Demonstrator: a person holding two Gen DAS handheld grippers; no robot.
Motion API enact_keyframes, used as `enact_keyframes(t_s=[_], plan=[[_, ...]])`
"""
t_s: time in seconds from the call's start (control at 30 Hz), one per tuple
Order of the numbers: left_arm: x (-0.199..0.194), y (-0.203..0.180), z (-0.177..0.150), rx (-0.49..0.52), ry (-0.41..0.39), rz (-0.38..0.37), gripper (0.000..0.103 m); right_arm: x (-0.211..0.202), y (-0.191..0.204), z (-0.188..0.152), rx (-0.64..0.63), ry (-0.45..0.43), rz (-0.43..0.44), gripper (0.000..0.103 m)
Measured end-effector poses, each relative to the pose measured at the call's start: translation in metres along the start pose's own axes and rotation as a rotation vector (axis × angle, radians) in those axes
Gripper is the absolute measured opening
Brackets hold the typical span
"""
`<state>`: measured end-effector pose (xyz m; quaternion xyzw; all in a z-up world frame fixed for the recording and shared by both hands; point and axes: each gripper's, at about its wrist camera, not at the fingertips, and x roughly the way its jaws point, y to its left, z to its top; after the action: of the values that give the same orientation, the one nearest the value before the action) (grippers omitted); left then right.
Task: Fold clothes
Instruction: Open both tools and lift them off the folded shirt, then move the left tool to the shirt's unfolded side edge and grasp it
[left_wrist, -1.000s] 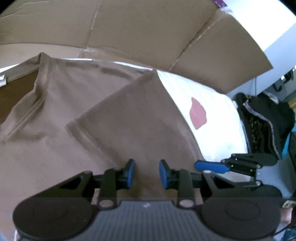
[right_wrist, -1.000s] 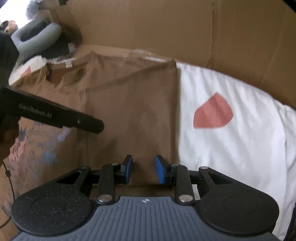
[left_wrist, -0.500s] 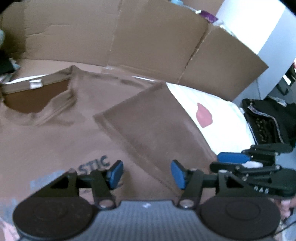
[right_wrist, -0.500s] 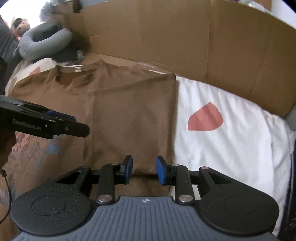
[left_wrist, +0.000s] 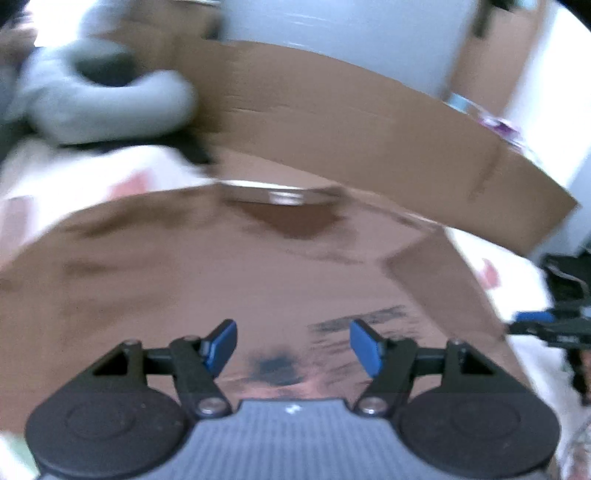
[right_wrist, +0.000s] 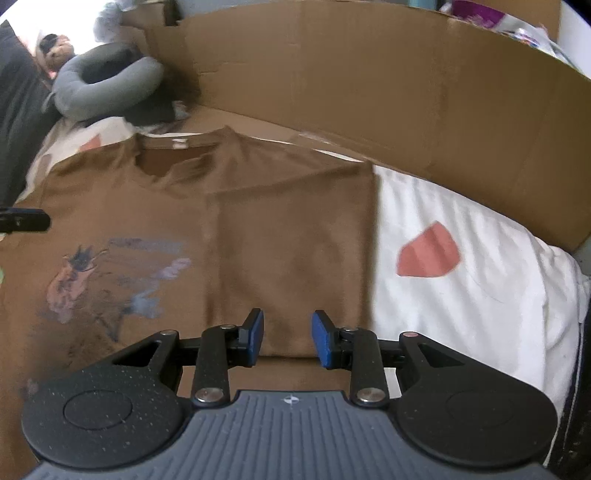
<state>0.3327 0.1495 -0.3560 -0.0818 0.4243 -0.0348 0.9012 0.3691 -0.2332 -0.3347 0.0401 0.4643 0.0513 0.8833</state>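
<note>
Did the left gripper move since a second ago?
Yes. The left gripper swung left over the brown T-shirt: the collar now sits straight ahead, and its fingers spread wider.

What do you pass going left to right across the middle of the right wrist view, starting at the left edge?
Left gripper's tip → printed graphic on the brown T-shirt → folded-over panel of the shirt → white bedsheet with its red patch.

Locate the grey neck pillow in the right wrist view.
The grey neck pillow lies at the upper left, beyond the brown T-shirt's collar, beside the cardboard wall.
</note>
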Motion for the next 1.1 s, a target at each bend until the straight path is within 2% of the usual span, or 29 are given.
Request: enact_keyframes(t_s=[0.27, 0.5, 0.63, 0.77, 0.87, 0.97, 1.1], plan=[[-0.041, 0.088, -0.012, -0.174, -0.026, 0.233, 0.067, 0.001, 0.018, 0.002, -0.015, 0.015, 0.039, 0.040], [-0.070, 0.131, -0.033, -0.264, -0.040, 0.384, 0.061, 0.004, 0.040, 0.005, -0.053, 0.030, 0.089, 0.040], [-0.071, 0.148, -0.049, -0.320, 0.008, 0.470, 0.053, 0.002, 0.050, 0.008, -0.081, 0.038, 0.112, 0.040], [-0.072, 0.167, -0.065, -0.432, 0.000, 0.512, 0.052, 0.002, 0.057, 0.009, -0.080, 0.047, 0.130, 0.040], [-0.067, 0.179, -0.073, -0.506, -0.001, 0.516, 0.040, 0.001, 0.062, 0.010, -0.056, 0.051, 0.144, 0.040], [-0.066, 0.182, -0.076, -0.524, -0.027, 0.528, 0.039, 0.002, 0.065, 0.005, -0.056, 0.059, 0.155, 0.040], [-0.059, 0.187, -0.078, -0.520, -0.017, 0.561, 0.039, 0.007, 0.067, -0.003, -0.052, 0.084, 0.151, 0.040]])
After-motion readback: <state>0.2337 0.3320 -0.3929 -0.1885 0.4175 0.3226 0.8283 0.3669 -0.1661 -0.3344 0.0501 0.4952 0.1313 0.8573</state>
